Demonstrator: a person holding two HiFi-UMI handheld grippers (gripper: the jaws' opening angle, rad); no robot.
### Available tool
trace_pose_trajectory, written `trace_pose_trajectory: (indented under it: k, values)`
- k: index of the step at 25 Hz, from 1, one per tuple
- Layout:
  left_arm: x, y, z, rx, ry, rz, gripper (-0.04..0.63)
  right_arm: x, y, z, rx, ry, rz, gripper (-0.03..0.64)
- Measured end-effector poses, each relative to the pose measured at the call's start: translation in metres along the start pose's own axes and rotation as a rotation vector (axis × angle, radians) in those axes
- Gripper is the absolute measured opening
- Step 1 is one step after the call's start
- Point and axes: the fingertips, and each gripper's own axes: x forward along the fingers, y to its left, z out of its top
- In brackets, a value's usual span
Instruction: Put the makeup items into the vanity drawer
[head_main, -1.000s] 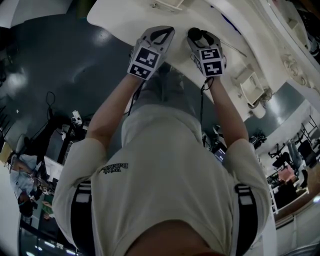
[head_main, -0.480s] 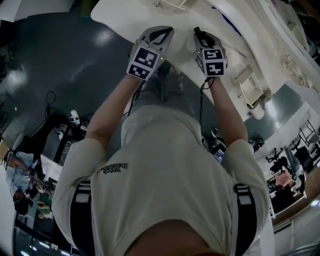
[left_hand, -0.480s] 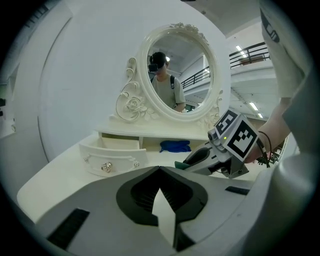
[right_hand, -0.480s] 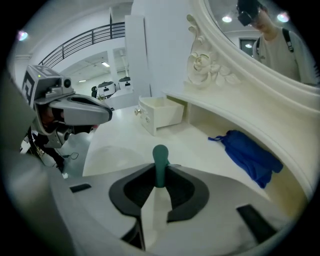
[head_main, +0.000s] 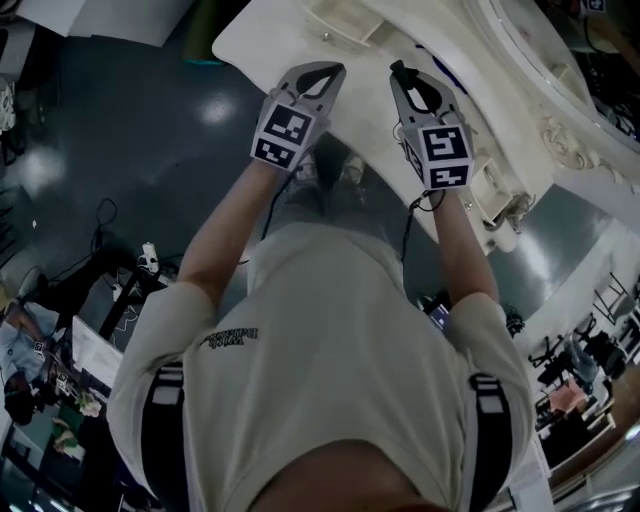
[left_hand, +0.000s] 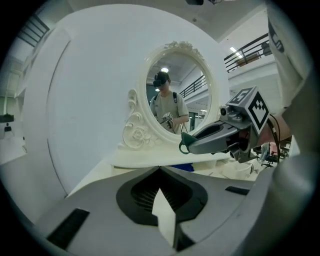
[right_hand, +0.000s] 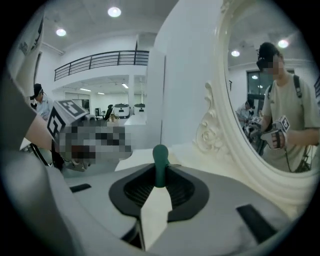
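Observation:
My right gripper (head_main: 405, 72) (right_hand: 159, 175) is shut on a slim dark green makeup tool (right_hand: 160, 160) whose rounded end sticks up past the jaws. Those jaws have just closed on it. In the left gripper view the same gripper (left_hand: 187, 145) hangs above the white vanity top (left_hand: 150, 159) with the green tip at its nose. My left gripper (head_main: 318, 72) (left_hand: 160, 171) is beside it to the left, jaws together and nothing between them. A small white drawer (head_main: 497, 188) stands out from the vanity front, right of my right hand.
An oval mirror in an ornate white frame (left_hand: 170, 95) (right_hand: 260, 110) stands at the back of the vanity and reflects the person. Something blue (left_hand: 181, 167) lies on the top near the mirror's base. Dark floor (head_main: 120, 140) lies left of the vanity.
Both grippers have lifted off the vanity top, the right one more, carrying the green tool. The right jaws closed on that tool.

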Motion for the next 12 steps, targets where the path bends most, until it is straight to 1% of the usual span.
trace_pose_trajectory:
  k: [2,5,8,10,12]
  values:
    - [-0.018,0.0,0.027,0.037,-0.061,0.033,0.014,-0.018,0.003,0.028,-0.019,-0.055,0.001,0.064]
    - [-0.044,-0.001,0.062,0.084,-0.133,0.07,0.013,-0.041,0.006,0.059,-0.03,-0.112,0.002,0.064]
    - [-0.076,-0.002,0.105,0.073,-0.249,0.087,0.014,-0.067,0.01,0.093,-0.012,-0.185,0.028,0.064]
    - [-0.095,-0.005,0.128,0.073,-0.294,0.097,0.013,-0.088,0.012,0.116,-0.023,-0.234,0.032,0.065]
    - [-0.112,-0.01,0.148,0.093,-0.321,0.114,0.012,-0.112,0.014,0.136,-0.033,-0.288,0.029,0.064]
